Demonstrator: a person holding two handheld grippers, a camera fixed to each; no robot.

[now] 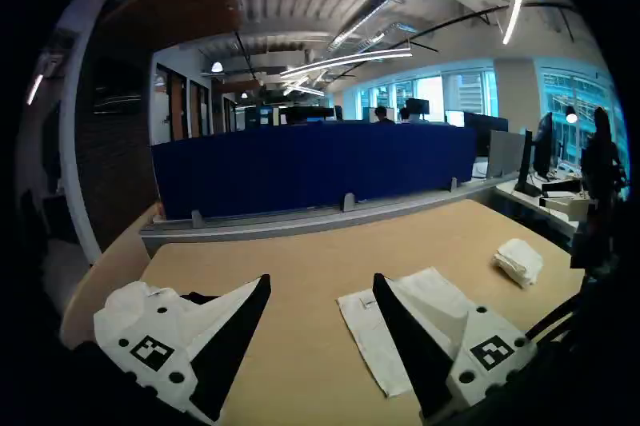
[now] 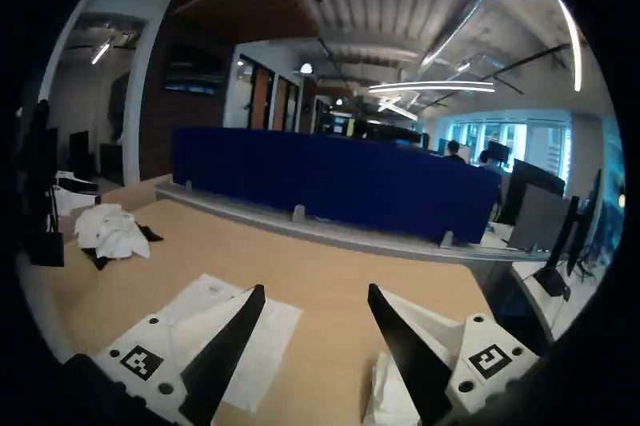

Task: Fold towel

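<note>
The left tool [image 1: 321, 277] and right tool [image 2: 315, 288] are hovering spread and empty over the flat white towel [image 1: 360, 334] lying well inside the table's [image 1: 320, 242] far edge, risking pinching unevenly and dragging it askew.

Soft white cloth towel [image 1: 364, 334] on a smooth, matt wooden table [image 1: 320, 266].
</note>
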